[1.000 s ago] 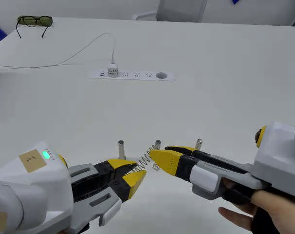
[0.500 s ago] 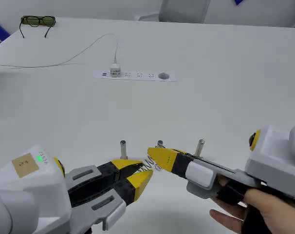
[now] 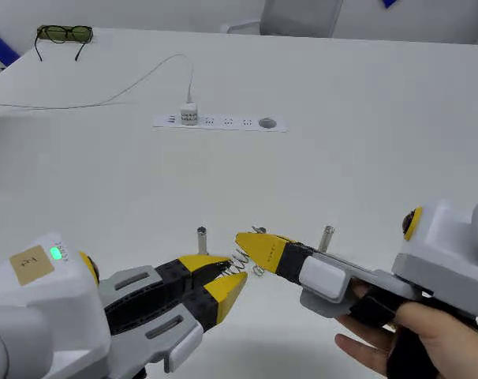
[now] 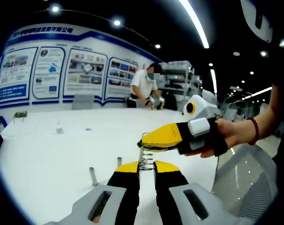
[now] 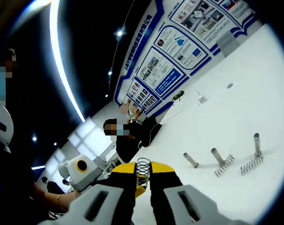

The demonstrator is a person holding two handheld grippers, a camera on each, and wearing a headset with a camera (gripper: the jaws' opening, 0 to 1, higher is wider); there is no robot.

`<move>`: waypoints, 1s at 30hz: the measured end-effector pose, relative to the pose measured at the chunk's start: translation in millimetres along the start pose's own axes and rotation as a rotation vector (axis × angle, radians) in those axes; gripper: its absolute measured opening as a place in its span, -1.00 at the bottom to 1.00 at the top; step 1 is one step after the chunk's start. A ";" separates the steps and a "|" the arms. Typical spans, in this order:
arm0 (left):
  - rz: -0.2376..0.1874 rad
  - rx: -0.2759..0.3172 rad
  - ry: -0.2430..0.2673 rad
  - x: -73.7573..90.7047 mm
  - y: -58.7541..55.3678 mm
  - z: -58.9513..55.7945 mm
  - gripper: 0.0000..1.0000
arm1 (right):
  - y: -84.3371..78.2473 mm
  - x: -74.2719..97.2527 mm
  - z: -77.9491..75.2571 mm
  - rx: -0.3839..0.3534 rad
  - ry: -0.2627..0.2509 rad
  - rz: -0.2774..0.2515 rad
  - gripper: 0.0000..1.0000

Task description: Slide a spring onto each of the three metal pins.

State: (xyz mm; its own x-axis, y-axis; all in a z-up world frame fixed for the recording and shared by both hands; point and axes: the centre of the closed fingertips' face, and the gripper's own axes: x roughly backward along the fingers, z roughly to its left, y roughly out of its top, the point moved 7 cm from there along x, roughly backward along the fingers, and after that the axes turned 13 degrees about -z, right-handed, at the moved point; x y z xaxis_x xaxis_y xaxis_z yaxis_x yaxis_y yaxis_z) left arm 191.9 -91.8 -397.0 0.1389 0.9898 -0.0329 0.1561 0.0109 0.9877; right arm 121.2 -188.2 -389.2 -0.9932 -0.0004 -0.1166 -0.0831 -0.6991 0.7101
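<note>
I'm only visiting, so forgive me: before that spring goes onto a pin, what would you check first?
1. Spring gripped: ok. The left gripper and the right gripper are both shut on it.
2. Pins upright on the table: ok, three stand there.
3. Pins free: ok. None carries a spring; two loose springs lie beside them.
4. Held spring lined up over a pin: not ok. It is in front of the pins.
5. Held spring undamaged: cannot tell.
</note>
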 end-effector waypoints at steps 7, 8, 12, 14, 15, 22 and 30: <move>0.067 -0.029 0.003 3.2 -7.0 3.4 -0.58 | -1.1 -1.7 2.6 0.144 0.007 0.025 -0.78; 0.073 -0.038 0.002 3.8 -7.6 3.6 -0.55 | -1.1 -1.8 3.2 0.159 0.009 0.029 -0.78; 0.101 -0.054 0.020 6.5 -11.1 6.0 -0.45 | -0.5 -3.5 4.5 0.258 0.022 0.045 -0.78; 0.110 -0.059 0.026 7.6 -12.3 6.7 -0.40 | -0.5 -4.2 4.5 0.299 0.022 0.053 -0.78; 0.116 -0.055 0.031 8.3 -13.3 7.1 -0.38 | -0.2 -4.5 4.6 0.334 0.021 0.058 -0.78; 0.146 -0.071 0.043 10.9 -18.6 6.8 -0.18 | -0.9 -8.8 5.8 0.454 0.034 0.091 -0.78; 0.163 -0.066 0.074 13.3 -22.4 10.3 0.00 | 1.9 -18.7 4.2 0.571 0.045 0.123 -0.78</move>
State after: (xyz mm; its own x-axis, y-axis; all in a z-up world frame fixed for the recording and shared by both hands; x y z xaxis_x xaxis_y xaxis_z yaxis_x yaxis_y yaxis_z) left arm 200.3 -80.4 -421.2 0.0847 0.9869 0.1370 0.0725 -0.1432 0.9870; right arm 139.3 -186.6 -382.7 -0.9949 -0.0966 -0.0305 -0.0110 -0.1959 0.9806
